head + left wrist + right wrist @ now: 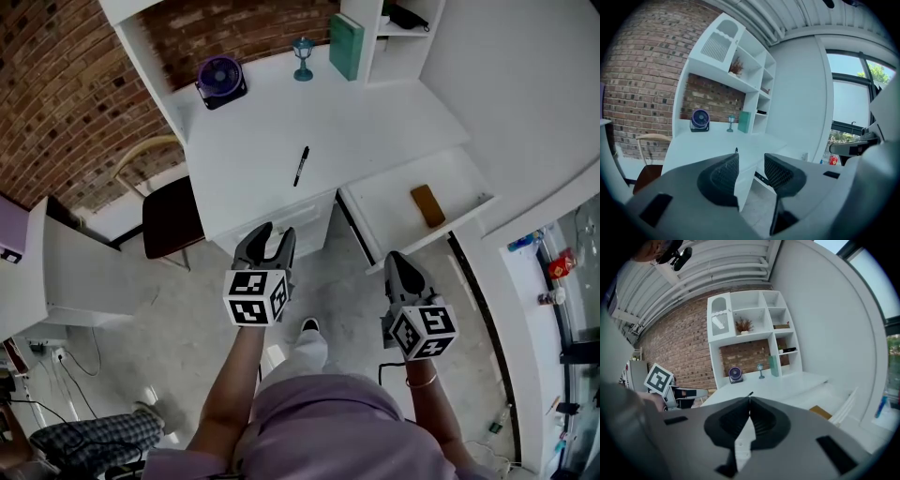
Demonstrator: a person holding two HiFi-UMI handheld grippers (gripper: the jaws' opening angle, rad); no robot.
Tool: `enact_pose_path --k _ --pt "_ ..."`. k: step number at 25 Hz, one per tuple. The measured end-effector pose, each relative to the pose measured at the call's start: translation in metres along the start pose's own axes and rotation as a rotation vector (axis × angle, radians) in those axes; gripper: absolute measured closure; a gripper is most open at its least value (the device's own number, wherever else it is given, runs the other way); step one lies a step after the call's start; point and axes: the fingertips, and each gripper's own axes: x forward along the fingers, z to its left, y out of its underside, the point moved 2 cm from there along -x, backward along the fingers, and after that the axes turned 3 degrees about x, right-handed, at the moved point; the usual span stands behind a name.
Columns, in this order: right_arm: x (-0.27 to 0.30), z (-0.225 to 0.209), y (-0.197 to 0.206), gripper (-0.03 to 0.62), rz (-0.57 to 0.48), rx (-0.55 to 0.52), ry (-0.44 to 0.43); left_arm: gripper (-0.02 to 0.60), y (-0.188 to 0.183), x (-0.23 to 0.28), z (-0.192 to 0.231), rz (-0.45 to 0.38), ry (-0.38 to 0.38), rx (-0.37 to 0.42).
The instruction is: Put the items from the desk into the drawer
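Basically nothing was held. The left claw (267,236) hung over the floor just near of the counter's (262,141) front edge, jaws apart with only air between the pads. The right claw (396,258) hung further right and a bit nearer, jaws pressed together on nothing.

A black pen (300,166) lay alone on the middle of the counter, clear of everything else. Its long axis ran near-far with a slight lean, the near end tipped a little left. It lay far of the left claw and slightly right of it. The left claw was the nearer one and already spread, so my guess is that it takes the pen. The jaws would need to close across the thin barrel, meaning left-right, not along it.

The drawer (394,192) was pulled out at the counter's right, far of the right claw. A brown block (427,205) already lay in it toward the right side, with bare floor left of it. So the pen's trip would go right and slightly near.

Along the far edge stood a purple fan (221,80), a small lamp (303,58) and a green book (346,45), all well apart from the pen. A chair (169,211) sat at the counter's left.
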Motion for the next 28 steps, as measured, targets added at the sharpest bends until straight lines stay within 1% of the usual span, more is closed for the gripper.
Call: enact_pose_path --k 6,11,14,18,28 --pt "0.023 0.003 -0.011 0.589 0.001 -0.004 0.035 0.413 -0.007 0.023 0.024 0.015 0.010 0.002" --pt "0.037 -0.002 -0.013 0.589 0.015 0.003 0.054 0.413 -0.009 0.040 0.032 0.035 0.023 0.013" --pt "0.046 -0.005 -0.013 0.589 0.024 -0.002 0.052 0.413 -0.008 0.052 0.037 0.045 0.018 -0.002" --pt "0.062 -0.009 -0.013 0.589 0.033 -0.002 0.046 0.414 -0.004 0.070 0.041 0.068 0.022 -0.004" --pt "0.100 -0.024 -0.023 0.589 0.033 -0.002 0.016 0.422 0.002 0.122 0.050 0.127 0.003 0.025"
